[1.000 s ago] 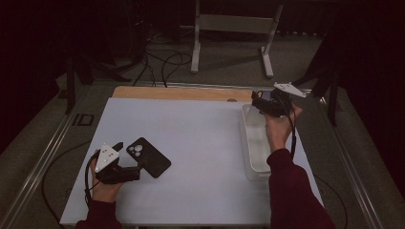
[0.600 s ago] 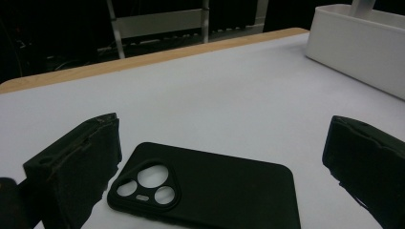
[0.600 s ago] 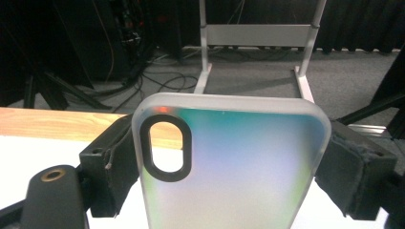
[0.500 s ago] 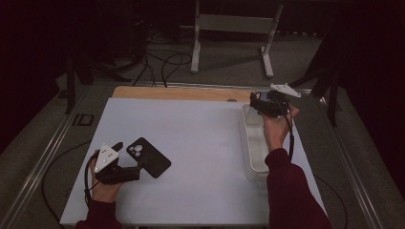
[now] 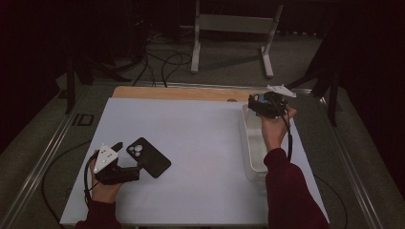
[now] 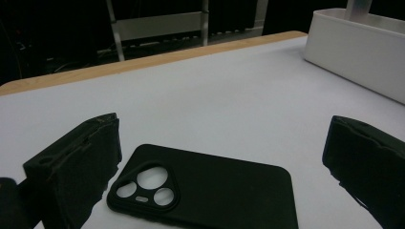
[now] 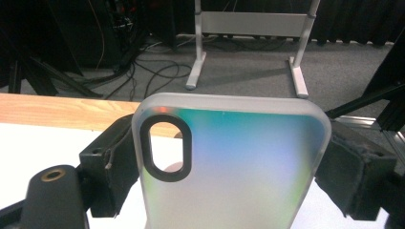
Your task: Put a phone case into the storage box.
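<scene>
My right fingers [image 7: 229,167] clamped the frosted case [image 7: 231,167] over the white bin [image 5: 253,143]; left fingers [image 6: 224,167] stood apart astride the black case [image 6: 205,191], left of the bin. Best lift straight, gently.

1. The black phone case [image 6: 205,188] looks like matt, smooth soft plastic or rubber, with no shine.
2. The pale phone case [image 7: 234,167] is frosted, half-clear plastic with a smooth surface that shimmers green, blue and pink; its camera hole has a black glossy rim.
3. The worktop [image 5: 191,143] has a smooth, matt white sheet; along its far edge a strip of bare light wood shows.
4. The bin [image 6: 363,52] at the right edge is smooth white plastic, faintly see-through.
5. The left gripper [image 6: 219,157] and right gripper [image 7: 229,162] carry rough, matt black pads, frayed at the corners.
</scene>
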`<state>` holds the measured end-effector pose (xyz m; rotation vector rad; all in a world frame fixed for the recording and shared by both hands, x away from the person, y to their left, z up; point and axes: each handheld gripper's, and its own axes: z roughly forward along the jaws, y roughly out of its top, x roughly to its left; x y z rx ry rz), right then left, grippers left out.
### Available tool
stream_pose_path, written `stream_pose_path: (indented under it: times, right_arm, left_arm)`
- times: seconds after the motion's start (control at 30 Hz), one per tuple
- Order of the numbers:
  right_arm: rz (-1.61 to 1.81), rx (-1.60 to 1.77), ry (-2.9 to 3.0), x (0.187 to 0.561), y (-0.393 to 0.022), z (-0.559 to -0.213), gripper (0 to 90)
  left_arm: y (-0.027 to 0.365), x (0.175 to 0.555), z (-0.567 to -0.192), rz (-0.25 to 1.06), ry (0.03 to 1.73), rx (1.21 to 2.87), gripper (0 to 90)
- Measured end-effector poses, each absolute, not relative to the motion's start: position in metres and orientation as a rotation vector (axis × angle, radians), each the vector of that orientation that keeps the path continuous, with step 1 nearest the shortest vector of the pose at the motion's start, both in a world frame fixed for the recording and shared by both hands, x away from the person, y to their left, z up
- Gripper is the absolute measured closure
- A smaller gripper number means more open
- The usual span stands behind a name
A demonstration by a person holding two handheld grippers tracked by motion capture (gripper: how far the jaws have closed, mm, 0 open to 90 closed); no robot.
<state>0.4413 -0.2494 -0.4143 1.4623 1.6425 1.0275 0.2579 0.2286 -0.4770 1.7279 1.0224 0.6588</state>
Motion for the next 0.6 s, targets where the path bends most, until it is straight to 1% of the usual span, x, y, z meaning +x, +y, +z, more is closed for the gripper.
stream_pose_path:
  times: [0.6]
  right_arm:
    - [0.969,1.501,1.679,0.451,-0.244,-0.428,16.5]
  left_arm:
    - [0.229,0.257,-0.476,0.662,1.022,1.720,0.1]
